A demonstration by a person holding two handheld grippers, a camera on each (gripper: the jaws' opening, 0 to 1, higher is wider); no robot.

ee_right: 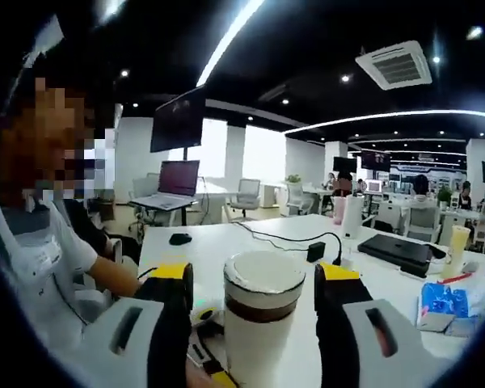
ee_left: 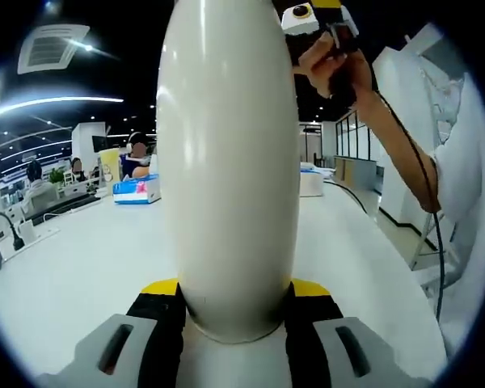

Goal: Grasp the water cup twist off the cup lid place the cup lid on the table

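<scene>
White office table; left gripper clamped on upright white water cup; right gripper jaws apart, flanking cup lid, contact unclear; person's hand above.

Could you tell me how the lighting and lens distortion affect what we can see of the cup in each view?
Left gripper view: the white water cup sits so close that the fisheye swells it, with soft glare down its side. Right gripper view: the cup lid is evenly lit and fairly sharp between the jaws, while ceiling light strips blow out and bend.
</scene>
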